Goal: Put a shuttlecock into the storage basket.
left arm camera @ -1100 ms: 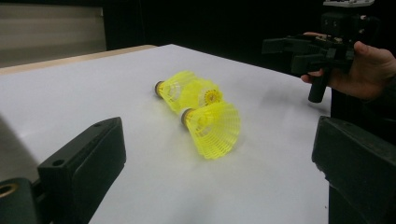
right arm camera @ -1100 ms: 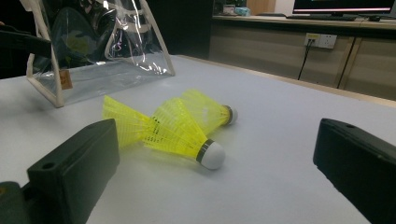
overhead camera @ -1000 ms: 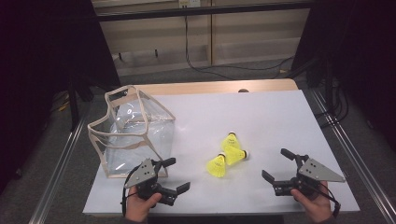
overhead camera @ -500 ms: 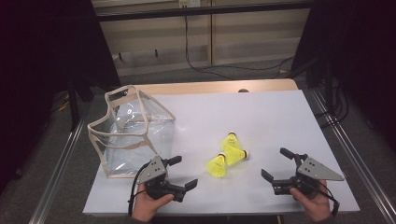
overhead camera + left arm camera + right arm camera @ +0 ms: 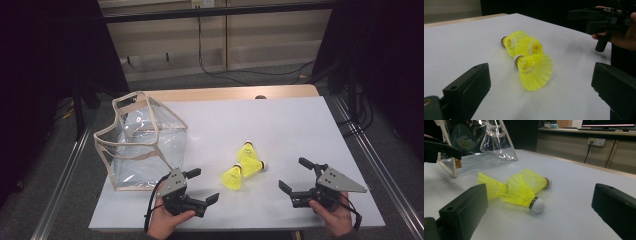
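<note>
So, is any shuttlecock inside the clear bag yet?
No, all three shuttlecocks lie on the table, right of the clear bag.

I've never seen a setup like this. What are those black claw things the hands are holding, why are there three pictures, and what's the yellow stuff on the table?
There is no robot arm here: a person holds a hand tool in each hand, a two-jaw gripper that opens and shuts like tongs. The high view looks down on the white table from above; there the left gripper is at bottom left and the right gripper at bottom right. The other two pictures come from small cameras riding on each gripper, looking out between its own black jaws.

On the table lie three yellow shuttlecocks close together, and a clear plastic bag with beige trim stands open at the left. Both grippers are open and hold nothing; each points toward the shuttlecocks, which sit between them.
</note>
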`<state>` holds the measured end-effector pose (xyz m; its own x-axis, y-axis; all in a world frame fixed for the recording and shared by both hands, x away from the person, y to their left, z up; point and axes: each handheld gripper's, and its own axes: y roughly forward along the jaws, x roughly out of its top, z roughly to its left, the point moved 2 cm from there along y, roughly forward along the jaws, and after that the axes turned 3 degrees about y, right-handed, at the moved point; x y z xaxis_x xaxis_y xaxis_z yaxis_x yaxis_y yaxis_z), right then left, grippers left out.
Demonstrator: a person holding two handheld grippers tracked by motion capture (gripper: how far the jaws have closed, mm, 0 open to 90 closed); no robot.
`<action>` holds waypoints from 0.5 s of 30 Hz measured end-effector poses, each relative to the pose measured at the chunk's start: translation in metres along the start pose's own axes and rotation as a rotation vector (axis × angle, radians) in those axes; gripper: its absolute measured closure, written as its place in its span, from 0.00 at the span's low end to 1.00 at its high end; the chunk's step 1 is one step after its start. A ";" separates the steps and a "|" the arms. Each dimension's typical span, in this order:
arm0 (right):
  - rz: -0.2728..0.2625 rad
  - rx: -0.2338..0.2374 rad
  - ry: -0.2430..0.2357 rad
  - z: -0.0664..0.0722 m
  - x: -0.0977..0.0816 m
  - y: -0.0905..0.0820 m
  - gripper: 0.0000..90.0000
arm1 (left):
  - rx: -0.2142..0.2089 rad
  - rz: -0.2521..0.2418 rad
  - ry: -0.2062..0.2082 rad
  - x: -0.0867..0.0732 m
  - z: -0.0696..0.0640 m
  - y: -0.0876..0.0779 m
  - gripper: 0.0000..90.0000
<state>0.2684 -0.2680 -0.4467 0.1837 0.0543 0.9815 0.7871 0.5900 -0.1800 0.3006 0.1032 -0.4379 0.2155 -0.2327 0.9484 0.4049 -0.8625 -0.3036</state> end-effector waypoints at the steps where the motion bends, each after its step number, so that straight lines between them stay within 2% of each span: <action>1: 0.001 0.000 -0.002 0.000 0.000 0.000 0.00 | 0.006 0.000 -0.005 0.001 0.000 0.002 0.03; 13: -0.017 -0.005 0.004 -0.002 -0.001 -0.006 0.01 | 0.012 0.034 -0.015 0.002 0.001 0.015 0.04; 15: -0.008 -0.008 0.009 -0.003 -0.002 -0.005 0.01 | 0.010 0.054 -0.010 0.002 0.001 0.019 0.05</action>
<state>0.2661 -0.2737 -0.4475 0.1823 0.0421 0.9823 0.7931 0.5843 -0.1722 0.3100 0.0868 -0.4421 0.2460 -0.2746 0.9296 0.4011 -0.8442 -0.3555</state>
